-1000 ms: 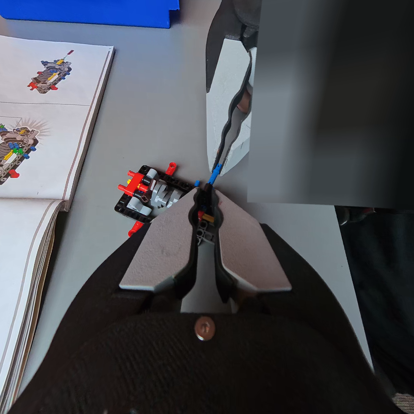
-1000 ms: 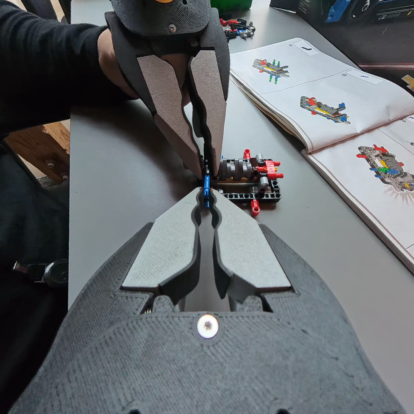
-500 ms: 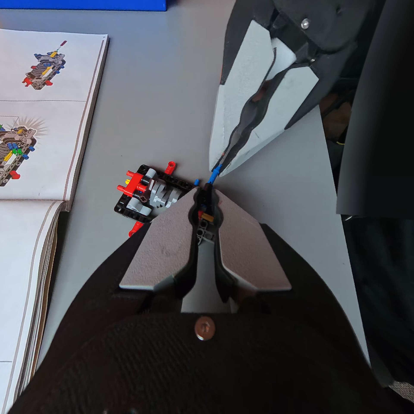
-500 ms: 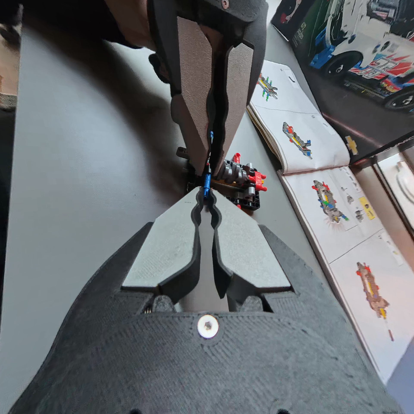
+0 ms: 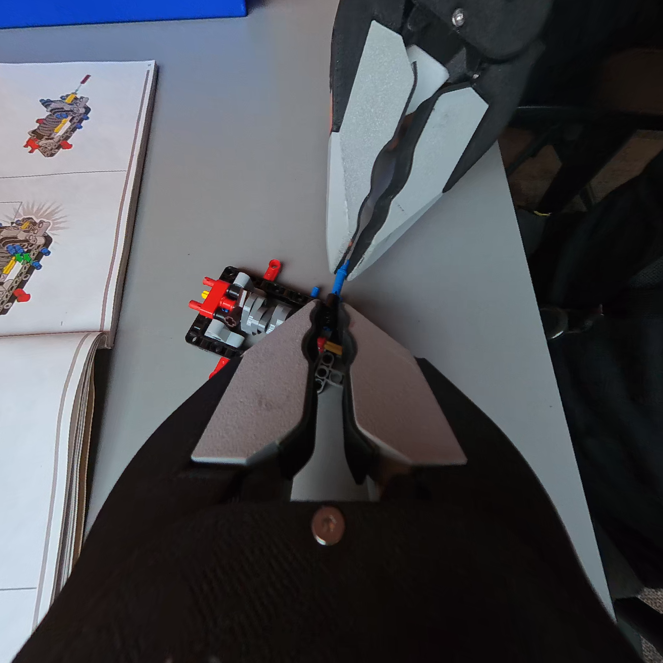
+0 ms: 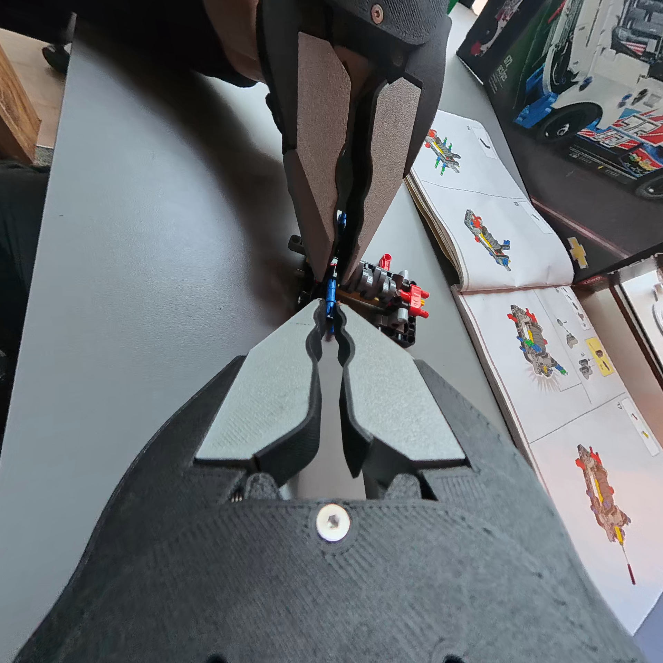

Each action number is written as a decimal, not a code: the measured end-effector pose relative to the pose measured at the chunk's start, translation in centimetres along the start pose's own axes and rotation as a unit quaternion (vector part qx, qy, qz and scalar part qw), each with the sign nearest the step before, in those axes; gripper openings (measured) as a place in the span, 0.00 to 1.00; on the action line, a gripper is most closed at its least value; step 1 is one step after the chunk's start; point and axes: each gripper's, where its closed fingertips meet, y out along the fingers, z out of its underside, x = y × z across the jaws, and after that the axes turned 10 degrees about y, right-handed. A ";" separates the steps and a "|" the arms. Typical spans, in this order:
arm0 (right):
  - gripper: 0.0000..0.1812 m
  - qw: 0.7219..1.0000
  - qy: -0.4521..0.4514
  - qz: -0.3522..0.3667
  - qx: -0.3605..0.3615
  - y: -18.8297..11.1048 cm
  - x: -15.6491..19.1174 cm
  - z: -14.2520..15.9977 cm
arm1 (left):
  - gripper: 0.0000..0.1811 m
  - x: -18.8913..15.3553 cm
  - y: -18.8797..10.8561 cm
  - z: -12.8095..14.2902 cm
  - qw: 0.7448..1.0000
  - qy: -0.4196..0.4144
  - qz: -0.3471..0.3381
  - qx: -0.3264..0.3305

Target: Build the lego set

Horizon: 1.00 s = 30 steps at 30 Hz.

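The blue pin (image 6: 330,299) is the piece in play, a thin, stiff plastic peg, feather-light and probably slick, pinched at its near end by the right hand-held gripper (image 6: 329,315), whose fingers are clenched on it. Its far end meets the small sub-assembly (image 5: 328,353) of grey beam, yellow and red bits that the left hand-held gripper (image 5: 330,308) has clamped between its closed fingers, just above the grey counter (image 5: 229,172). I'd judge the pin wants a grip close to the tip and a push straight along its length; any sideways load and it could twist out or skid off the pads. The sub-assembly looks rigid but only friction-fitted, so holding it by the beam seems safest. Just beside them on the counter sits the larger black-framed build (image 5: 247,312) with grey gears and red connectors. Further out, the open instruction booklet (image 5: 71,186), and in the right wrist view the set's box (image 6: 581,89).
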 end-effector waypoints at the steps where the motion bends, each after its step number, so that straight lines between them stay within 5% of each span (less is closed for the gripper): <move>1: 0.00 1.000 -0.005 -0.001 -0.001 0.0 0.0 0.0 | 0.03 0.0 0.0 0.0 1.000 -0.001 0.003 -0.001; 15: 0.00 0.998 0.068 0.004 0.006 0.4 -0.9 0.0 | 0.03 1.2 0.0 0.2 0.998 -0.043 -0.039 0.003; 30: 0.00 0.998 0.046 -0.042 -0.009 0.6 -0.4 -0.1 | 0.03 0.5 0.2 -0.1 0.999 -0.039 -0.010 -0.013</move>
